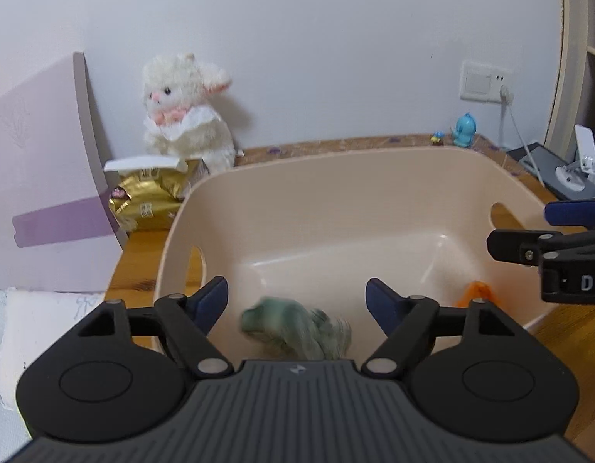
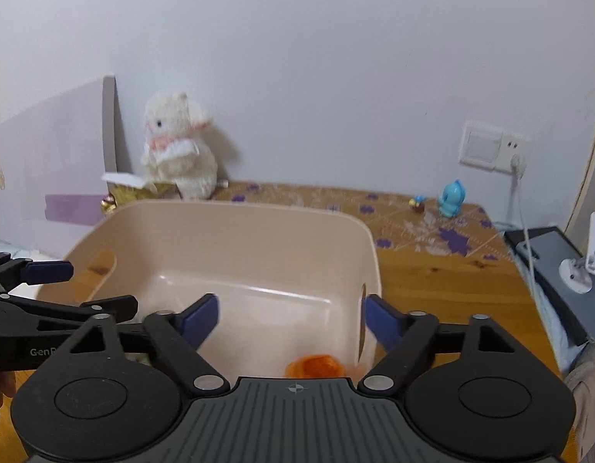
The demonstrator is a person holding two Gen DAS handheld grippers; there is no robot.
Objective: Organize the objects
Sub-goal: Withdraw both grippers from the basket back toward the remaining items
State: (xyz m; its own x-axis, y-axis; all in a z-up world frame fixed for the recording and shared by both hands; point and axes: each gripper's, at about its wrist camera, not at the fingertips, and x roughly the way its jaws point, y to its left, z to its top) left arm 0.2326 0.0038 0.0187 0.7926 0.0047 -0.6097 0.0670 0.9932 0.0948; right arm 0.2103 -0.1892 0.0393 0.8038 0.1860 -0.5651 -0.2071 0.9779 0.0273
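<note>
A beige plastic bin [image 1: 336, 177] with handle cut-outs stands on the wooden table; it also shows in the right wrist view [image 2: 220, 227]. My left gripper [image 1: 297, 301] is open above the bin's near side. A blurred green soft thing [image 1: 297, 332] is below it inside the bin, apart from the fingers. My right gripper [image 2: 289, 320] is open over the bin's right part. An orange soft thing [image 2: 314, 364] lies under it in the bin, also visible in the left wrist view [image 1: 476, 293]. Each gripper shows at the edge of the other's view.
A white plush lamb [image 1: 185, 112] and a gold packet [image 1: 147, 200] sit at the back left by a lilac board [image 1: 46, 162]. A small blue figurine [image 2: 451, 196] stands at the back right. A wall socket with cable [image 2: 494, 146] and a grey device [image 2: 548, 254] are at the right.
</note>
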